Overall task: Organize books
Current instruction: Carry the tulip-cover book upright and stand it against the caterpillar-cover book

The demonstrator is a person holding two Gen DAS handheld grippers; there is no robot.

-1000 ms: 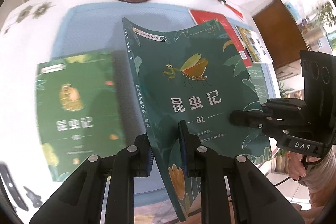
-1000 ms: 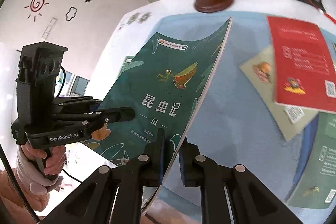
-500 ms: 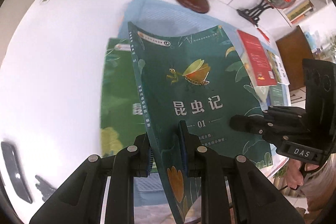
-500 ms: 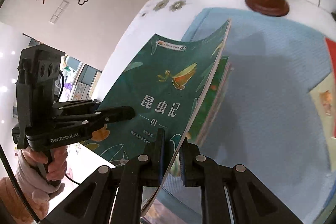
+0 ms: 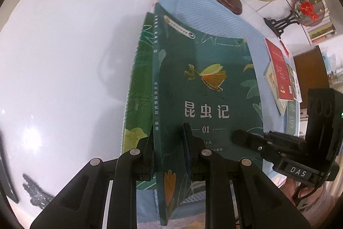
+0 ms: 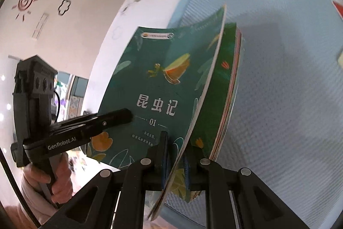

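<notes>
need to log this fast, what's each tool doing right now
left tool: shut on the green book, near its spine.
right tool: shut on the same book's bottom edge.

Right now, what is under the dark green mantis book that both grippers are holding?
A second green book lies beneath the mantis book, on the blue mat. Only its left strip and page edges show; its cover is mostly hidden.
</notes>
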